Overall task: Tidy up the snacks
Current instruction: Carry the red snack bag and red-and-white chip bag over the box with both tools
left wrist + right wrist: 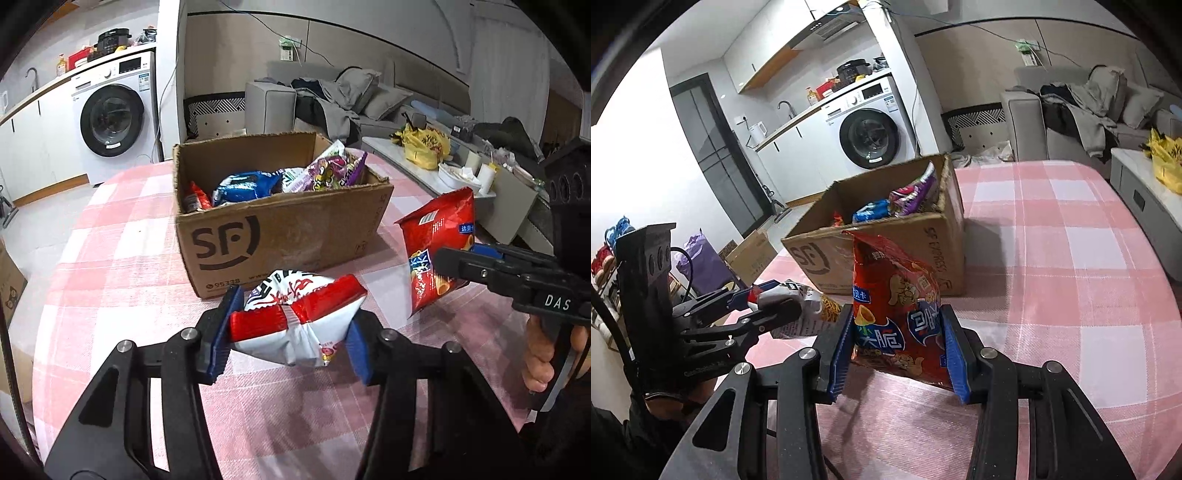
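The left gripper (290, 332) pinches a puffy red-and-white snack bag (295, 321) across its width, its blue pads denting both sides; the bag hangs just above the pink checked tablecloth (122, 266), at 6 o'clock from the cardboard box (280, 236). The right gripper (897, 343) clamps a crinkled red chip bag (897, 306) upright, at 4 o'clock from the box in the left wrist view. The open box already holds a blue packet (245, 186), purple packets (332, 170) and a small red one, partly hidden by the box wall. Print on both held bags is hard to read. A hand (543, 354) on the right gripper's handle is cut off at the frame edge.
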Action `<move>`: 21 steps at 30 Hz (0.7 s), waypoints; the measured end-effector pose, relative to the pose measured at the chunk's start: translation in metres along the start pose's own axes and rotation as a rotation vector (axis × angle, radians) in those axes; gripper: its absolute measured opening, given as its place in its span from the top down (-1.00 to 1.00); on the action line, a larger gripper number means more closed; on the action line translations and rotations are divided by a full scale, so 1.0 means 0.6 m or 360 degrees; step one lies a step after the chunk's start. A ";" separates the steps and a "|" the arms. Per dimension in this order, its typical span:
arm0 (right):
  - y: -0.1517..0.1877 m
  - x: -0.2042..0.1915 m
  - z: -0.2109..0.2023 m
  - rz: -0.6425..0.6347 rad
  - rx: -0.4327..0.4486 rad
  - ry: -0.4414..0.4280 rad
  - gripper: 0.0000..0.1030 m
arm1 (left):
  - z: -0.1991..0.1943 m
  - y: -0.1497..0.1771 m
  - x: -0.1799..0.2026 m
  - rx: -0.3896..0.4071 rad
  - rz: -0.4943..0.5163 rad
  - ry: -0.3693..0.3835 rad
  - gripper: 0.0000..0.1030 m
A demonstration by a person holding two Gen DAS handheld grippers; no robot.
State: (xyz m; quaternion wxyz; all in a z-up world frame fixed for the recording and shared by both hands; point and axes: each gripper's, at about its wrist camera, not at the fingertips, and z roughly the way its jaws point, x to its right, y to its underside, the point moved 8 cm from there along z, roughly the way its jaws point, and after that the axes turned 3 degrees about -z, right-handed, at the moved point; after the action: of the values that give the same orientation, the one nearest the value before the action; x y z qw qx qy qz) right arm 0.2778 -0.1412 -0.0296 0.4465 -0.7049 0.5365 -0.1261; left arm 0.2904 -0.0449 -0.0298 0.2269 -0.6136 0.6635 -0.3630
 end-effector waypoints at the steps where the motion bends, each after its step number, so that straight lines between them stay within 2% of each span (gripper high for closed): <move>1: -0.004 -0.006 -0.004 -0.0012 0.0008 0.0001 0.13 | -0.007 -0.001 -0.003 0.0009 -0.0005 0.0002 0.05; 10: -0.029 -0.043 -0.024 -0.0080 0.0036 0.0004 0.13 | -0.075 -0.013 -0.026 0.0101 -0.0045 0.0018 0.05; 21: -0.097 -0.066 -0.030 -0.0112 0.0122 0.0003 0.13 | -0.147 -0.090 -0.056 0.0235 -0.0050 -0.0024 0.05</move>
State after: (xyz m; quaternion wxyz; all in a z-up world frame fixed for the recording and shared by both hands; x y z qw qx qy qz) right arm 0.2879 -0.1139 0.0370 0.4681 -0.7055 0.5066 -0.1628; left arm 0.2645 0.0070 0.0621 0.2710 -0.6082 0.6235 -0.4098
